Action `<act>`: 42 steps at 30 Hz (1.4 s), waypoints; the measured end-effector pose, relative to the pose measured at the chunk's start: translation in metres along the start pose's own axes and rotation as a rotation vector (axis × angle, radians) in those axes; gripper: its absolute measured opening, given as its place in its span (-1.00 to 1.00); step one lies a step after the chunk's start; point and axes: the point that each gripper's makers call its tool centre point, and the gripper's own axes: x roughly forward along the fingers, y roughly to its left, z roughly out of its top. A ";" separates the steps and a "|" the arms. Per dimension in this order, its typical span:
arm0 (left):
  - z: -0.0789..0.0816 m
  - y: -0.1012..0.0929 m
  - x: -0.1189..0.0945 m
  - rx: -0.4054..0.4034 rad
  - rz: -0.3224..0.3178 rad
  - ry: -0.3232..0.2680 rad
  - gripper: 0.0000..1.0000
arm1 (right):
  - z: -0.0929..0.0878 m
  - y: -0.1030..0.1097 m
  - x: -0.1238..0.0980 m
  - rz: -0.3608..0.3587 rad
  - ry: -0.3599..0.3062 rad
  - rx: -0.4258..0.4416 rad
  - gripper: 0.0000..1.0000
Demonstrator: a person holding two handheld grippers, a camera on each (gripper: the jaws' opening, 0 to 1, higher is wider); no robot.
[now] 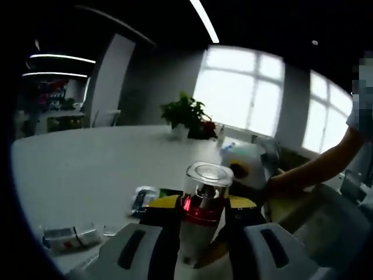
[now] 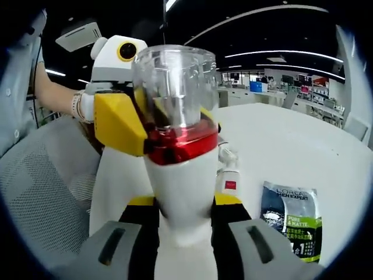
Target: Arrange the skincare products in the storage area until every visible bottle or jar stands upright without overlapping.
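A: What are the two grippers doing?

B: Both are on one white bottle (image 2: 178, 192) with a red collar and a clear cap. In the right gripper view the right gripper (image 2: 182, 219) has its jaws closed against the bottle's white body low down, one on each side. The left gripper (image 2: 119, 119) comes in from the left of that view, its yellow jaw pressed against the red collar.

A: And from the other camera?

B: In the left gripper view the left gripper (image 1: 201, 219) has the same bottle (image 1: 201, 210) clamped between its jaws, with the clear cap rising above them. The bottle stands roughly upright in both views, held up off the white table (image 1: 87, 169).

A: Anything lying on the table?

B: In the left gripper view a flat tube (image 1: 70, 238) lies on its side near the bottom left, and a small packet (image 1: 143, 198) lies just left of the jaws. In the right gripper view a dark sachet (image 2: 291, 219) with green print lies flat to the right of the bottle, and a small white bottle (image 2: 227, 178) with a red label sits just behind the right jaw.

A: Anything further back?

B: A potted plant (image 1: 185, 116) stands at the table's far edge by the windows, and a person's forearm (image 1: 317, 169) reaches in from the right
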 end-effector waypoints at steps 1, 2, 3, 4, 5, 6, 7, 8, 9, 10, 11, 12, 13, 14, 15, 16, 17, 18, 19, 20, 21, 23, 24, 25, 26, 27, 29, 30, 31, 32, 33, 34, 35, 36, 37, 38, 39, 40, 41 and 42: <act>0.000 0.000 0.000 0.001 -0.001 -0.004 -0.48 | 0.000 0.000 0.000 0.000 0.002 -0.002 -0.33; 0.001 0.000 0.001 0.006 -0.003 -0.010 -0.48 | 0.000 0.000 0.000 -0.001 0.004 -0.002 -0.33; 0.001 0.000 0.001 0.007 -0.002 -0.013 -0.48 | 0.000 0.000 0.001 -0.002 0.010 0.001 -0.33; 0.002 0.001 0.001 0.008 -0.005 -0.016 -0.48 | 0.000 -0.001 0.001 -0.005 0.015 -0.002 -0.32; 0.002 0.001 0.001 0.008 -0.007 -0.018 -0.48 | 0.000 -0.001 0.001 -0.007 0.019 0.000 -0.32; 0.002 0.001 0.001 0.010 -0.009 -0.017 -0.47 | -0.001 -0.002 0.001 -0.009 0.021 0.006 -0.32; 0.002 0.001 0.001 0.013 -0.009 -0.017 -0.47 | -0.001 -0.002 0.001 -0.011 0.022 0.011 -0.32; 0.002 0.001 0.001 0.015 -0.010 -0.017 -0.47 | -0.001 -0.002 0.001 -0.014 0.023 0.016 -0.32; 0.002 0.001 0.001 0.019 -0.013 -0.018 -0.47 | -0.002 -0.002 0.001 -0.017 0.025 0.015 -0.32; 0.002 0.001 0.001 0.020 -0.015 -0.018 -0.47 | -0.002 -0.002 0.001 -0.019 0.027 0.015 -0.32; 0.002 0.001 0.001 0.020 -0.016 -0.019 -0.47 | -0.002 -0.002 0.001 -0.025 0.032 0.022 -0.31; 0.002 0.001 0.002 0.021 -0.016 -0.020 -0.47 | -0.003 -0.003 0.001 -0.035 0.038 0.031 -0.31; 0.001 0.001 0.002 0.020 -0.016 -0.021 -0.46 | -0.003 -0.004 0.001 -0.045 0.039 0.036 -0.31; 0.001 0.001 0.002 0.017 -0.017 -0.021 -0.44 | -0.003 -0.004 0.001 -0.052 0.039 0.032 -0.31; 0.001 0.002 0.003 0.010 -0.016 -0.017 -0.42 | -0.005 -0.004 0.001 -0.064 0.045 0.031 -0.30; 0.000 0.002 0.003 0.012 -0.017 -0.017 -0.39 | -0.005 -0.004 0.001 -0.067 0.048 0.030 -0.30; -0.001 0.002 0.003 0.014 -0.013 -0.014 -0.37 | -0.008 -0.005 0.000 -0.078 0.058 0.023 -0.30; -0.001 0.003 0.003 0.017 -0.008 -0.013 -0.35 | -0.008 -0.005 0.000 -0.082 0.059 0.019 -0.30; -0.002 0.005 0.003 0.021 -0.003 -0.013 -0.33 | -0.008 -0.004 -0.001 -0.084 0.058 0.025 -0.28; -0.002 0.005 0.003 0.021 0.001 -0.015 -0.30 | -0.009 -0.004 -0.001 -0.086 0.058 0.042 -0.26; -0.002 0.006 0.003 0.022 0.002 -0.016 -0.29 | -0.010 -0.004 -0.002 -0.092 0.060 0.049 -0.24; -0.002 0.005 0.003 0.023 -0.002 -0.013 -0.32 | -0.010 -0.004 -0.004 -0.105 0.058 0.025 -0.28; -0.003 0.004 0.003 0.025 -0.006 -0.010 -0.33 | -0.011 -0.006 -0.004 -0.109 0.062 0.023 -0.31; -0.003 0.004 0.003 0.025 -0.007 -0.008 -0.34 | -0.014 -0.008 -0.005 -0.118 0.075 0.012 -0.35; -0.004 0.005 0.004 0.021 0.001 -0.005 -0.34 | -0.014 -0.008 -0.005 -0.113 0.072 0.008 -0.35; -0.004 0.005 0.004 0.012 0.002 -0.004 -0.36 | -0.014 -0.009 -0.006 -0.114 0.071 0.007 -0.35; -0.003 0.004 0.004 0.002 -0.001 -0.007 -0.44 | -0.014 -0.010 -0.006 -0.111 0.070 0.004 -0.36; -0.004 0.003 0.005 0.008 -0.004 -0.005 -0.44 | -0.014 -0.011 -0.006 -0.109 0.070 0.004 -0.36; -0.003 0.003 0.005 0.009 -0.005 -0.006 -0.45 | -0.014 -0.011 -0.006 -0.106 0.072 0.003 -0.36; -0.003 0.003 0.005 0.011 -0.005 -0.006 -0.45 | -0.014 -0.010 -0.005 -0.102 0.073 -0.001 -0.36; -0.003 0.003 0.006 0.013 -0.005 -0.006 -0.45 | -0.014 -0.010 -0.005 -0.100 0.074 -0.003 -0.36; -0.003 0.003 0.006 0.013 -0.005 -0.006 -0.45 | -0.014 -0.011 -0.005 -0.097 0.073 -0.008 -0.36; -0.003 0.004 0.006 0.013 -0.005 -0.006 -0.45 | -0.014 -0.011 -0.005 -0.096 0.072 -0.009 -0.36; -0.003 0.004 0.006 0.012 -0.004 -0.006 -0.45 | -0.013 -0.012 -0.005 -0.095 0.071 -0.008 -0.36; -0.003 0.004 0.007 0.012 -0.003 -0.006 -0.45 | -0.013 -0.012 -0.005 -0.094 0.070 -0.006 -0.36; -0.003 0.005 0.007 0.011 -0.002 -0.006 -0.45 | -0.013 -0.012 -0.005 -0.094 0.069 -0.003 -0.36; -0.003 0.005 0.007 0.009 -0.003 -0.006 -0.44 | -0.013 -0.012 -0.006 -0.093 0.070 0.000 -0.36; -0.003 0.005 0.007 0.010 -0.004 -0.006 -0.44 | -0.013 -0.012 -0.006 -0.093 0.071 0.000 -0.36; -0.002 0.005 0.007 0.009 -0.005 -0.005 -0.44 | -0.014 -0.012 -0.006 -0.094 0.071 0.003 -0.36; -0.002 0.005 0.007 0.010 -0.005 -0.004 -0.44 | -0.013 -0.012 -0.006 -0.095 0.072 0.004 -0.36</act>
